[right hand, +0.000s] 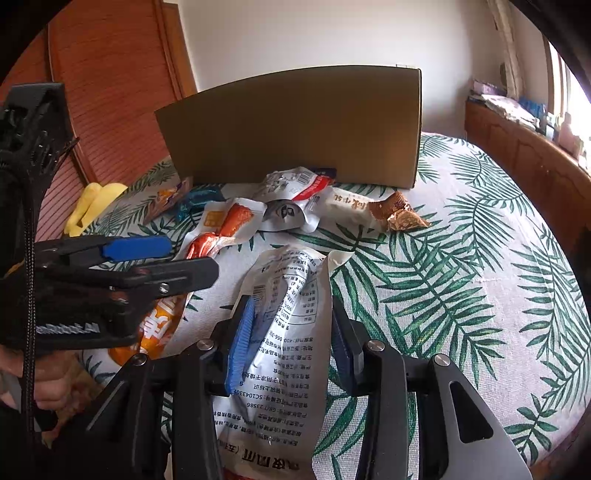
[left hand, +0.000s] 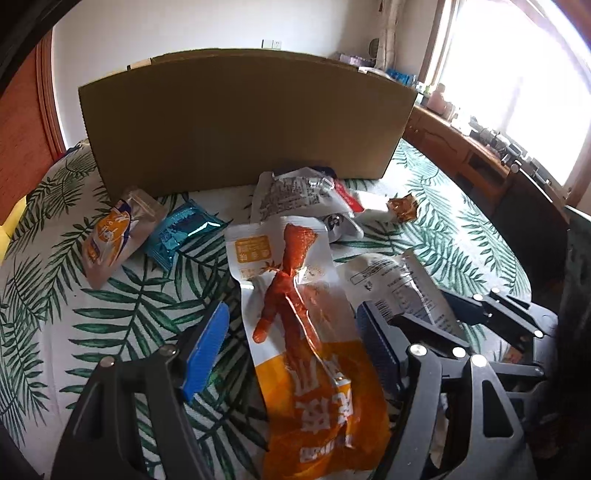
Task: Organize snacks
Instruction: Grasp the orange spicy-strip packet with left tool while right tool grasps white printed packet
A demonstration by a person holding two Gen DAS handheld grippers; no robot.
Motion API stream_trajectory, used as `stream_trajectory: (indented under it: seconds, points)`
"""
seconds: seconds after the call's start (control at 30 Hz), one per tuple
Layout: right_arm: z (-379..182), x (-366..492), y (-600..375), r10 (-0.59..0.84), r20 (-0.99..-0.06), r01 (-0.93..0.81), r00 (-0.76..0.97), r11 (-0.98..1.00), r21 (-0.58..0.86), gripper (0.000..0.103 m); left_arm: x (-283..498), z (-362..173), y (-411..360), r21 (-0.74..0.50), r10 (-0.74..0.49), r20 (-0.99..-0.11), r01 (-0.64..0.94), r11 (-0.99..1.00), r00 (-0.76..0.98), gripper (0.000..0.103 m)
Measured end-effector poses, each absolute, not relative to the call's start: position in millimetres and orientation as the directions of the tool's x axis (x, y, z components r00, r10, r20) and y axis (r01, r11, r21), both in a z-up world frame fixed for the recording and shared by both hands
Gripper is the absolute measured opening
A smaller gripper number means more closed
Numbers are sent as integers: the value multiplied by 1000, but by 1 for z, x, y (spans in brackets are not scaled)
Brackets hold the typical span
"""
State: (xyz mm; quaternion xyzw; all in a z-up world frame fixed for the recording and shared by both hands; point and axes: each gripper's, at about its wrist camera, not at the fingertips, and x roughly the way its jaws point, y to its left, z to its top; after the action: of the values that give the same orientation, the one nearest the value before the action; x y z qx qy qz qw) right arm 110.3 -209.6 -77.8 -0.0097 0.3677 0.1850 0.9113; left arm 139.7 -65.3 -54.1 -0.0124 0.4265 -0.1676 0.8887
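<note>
My left gripper (left hand: 291, 354) gapes astride the orange packet (left hand: 295, 317), lengthwise along my fingers; my right gripper (right hand: 291, 343) likewise straddles the white pouch (right hand: 284, 332), unclamped.

White wall (left hand: 184, 29) at top of frame. Reddish wooden slatted door (right hand: 110, 74) at upper left. Bright window (left hand: 517, 74) at upper right, strong daylight. Long wooden cabinet (left hand: 461, 147) under window, small things on top. Leaf-print cloth (right hand: 461, 258) covers surface across lower frame.
</note>
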Motion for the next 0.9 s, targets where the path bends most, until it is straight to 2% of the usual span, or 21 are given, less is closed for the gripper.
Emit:
stream_trajectory:
  seconds: [0.37,0.47,0.6,0.67,0.9]
  points:
    - [-79,109,-210,333,-668,-345,665,931,120,40,145,-60,-75,-82,-255,-765,303,950,591,73]
    - [-78,109,-210,330,-672,-345,663,931,116,42,142,-61,-80,-40,-231,-764,313,949,603,59]
    - [-78,109,-207,323,-679,-349,660,931,104,46,139,-59,-77,-35,-236,-772,331,943,591,55]
    - [-78,109,-205,317,-681,-349,660,932,96,47,137,-58,-73,-22,-232,-775,342,940,588,42]
    - [-79,112,-192,289,-703,-373,650,927,36,59,131,-56,-58,-52,-257,-768,343,938,587,38]
